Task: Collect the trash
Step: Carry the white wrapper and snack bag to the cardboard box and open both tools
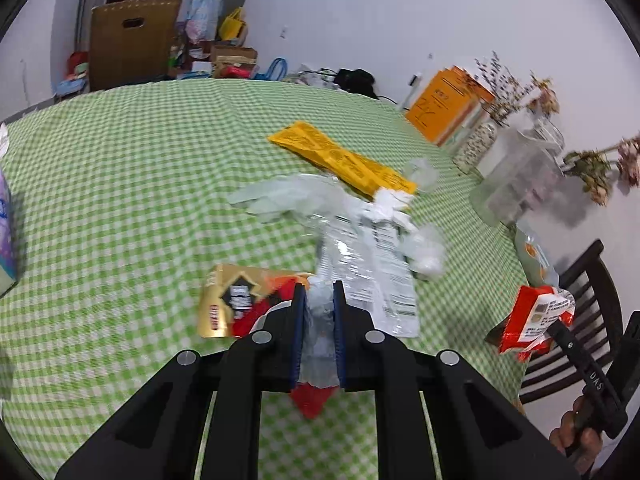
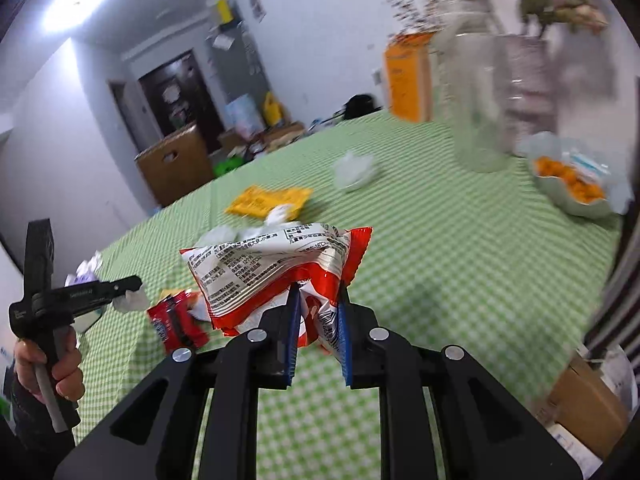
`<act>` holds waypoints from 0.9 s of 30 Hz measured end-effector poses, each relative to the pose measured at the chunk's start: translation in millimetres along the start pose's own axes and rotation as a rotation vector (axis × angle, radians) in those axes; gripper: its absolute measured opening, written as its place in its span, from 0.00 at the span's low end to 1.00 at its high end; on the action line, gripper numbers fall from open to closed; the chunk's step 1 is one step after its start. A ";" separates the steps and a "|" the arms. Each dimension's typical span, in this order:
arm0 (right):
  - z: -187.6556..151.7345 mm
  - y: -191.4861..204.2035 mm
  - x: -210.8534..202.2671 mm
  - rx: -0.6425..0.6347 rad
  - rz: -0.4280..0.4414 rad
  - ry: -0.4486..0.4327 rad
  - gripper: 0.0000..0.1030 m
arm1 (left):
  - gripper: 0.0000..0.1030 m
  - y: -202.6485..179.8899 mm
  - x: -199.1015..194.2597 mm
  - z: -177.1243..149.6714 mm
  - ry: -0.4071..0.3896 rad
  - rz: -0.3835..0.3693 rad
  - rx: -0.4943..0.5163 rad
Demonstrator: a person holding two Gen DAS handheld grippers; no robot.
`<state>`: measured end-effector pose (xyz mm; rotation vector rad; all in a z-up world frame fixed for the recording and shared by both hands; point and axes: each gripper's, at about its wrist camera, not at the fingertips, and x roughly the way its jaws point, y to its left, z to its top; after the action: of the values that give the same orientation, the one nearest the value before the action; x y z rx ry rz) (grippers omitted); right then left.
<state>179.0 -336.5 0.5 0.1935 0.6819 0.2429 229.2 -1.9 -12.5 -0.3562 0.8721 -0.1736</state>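
Observation:
My left gripper (image 1: 319, 292) is shut on a crumpled clear plastic wrapper (image 1: 320, 340), held above the green checked tablecloth (image 1: 120, 184). Under it lies a gold and red snack packet (image 1: 236, 300). Ahead lie a clear printed wrapper (image 1: 372, 264), a clear plastic glove (image 1: 288, 196), white crumpled paper (image 1: 392, 204) and a yellow packet (image 1: 340, 156). My right gripper (image 2: 318, 292) is shut on a red and white snack bag (image 2: 276, 268), also seen at the right of the left wrist view (image 1: 536, 320). The left gripper also shows in the right wrist view (image 2: 136, 282).
Glass vases with dried flowers (image 1: 520, 168) and an orange box (image 1: 444, 108) stand at the table's far right. A bowl of orange snacks (image 2: 576, 184) sits right. A dark chair (image 1: 580, 312) is beside the table. A purple tissue pack (image 1: 6, 232) is at left.

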 end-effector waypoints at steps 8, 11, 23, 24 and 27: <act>-13.3 -55.7 -47.0 0.126 -0.085 -0.069 0.16 | 0.10 -53.2 0.7 -9.3 0.011 -0.047 0.116; -20.9 -79.0 -72.8 0.171 -0.140 -0.101 0.16 | 0.10 -77.3 8.6 -14.6 0.036 -0.073 0.157; -117.3 -187.5 -148.4 0.370 -0.545 -0.058 0.17 | 0.10 -190.9 43.4 -61.9 0.142 -0.196 0.384; -125.8 -191.6 -149.2 0.352 -0.624 -0.034 0.17 | 0.10 -198.1 46.2 -65.0 0.151 -0.206 0.394; -145.0 -202.6 -146.8 0.306 -0.791 0.024 0.17 | 0.10 -216.2 53.8 -75.9 0.177 -0.231 0.413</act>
<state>7.8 -557.4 -73.6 0.1985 0.7688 -0.6209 203.7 -235.9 -14.8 -0.0533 0.9428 -0.5962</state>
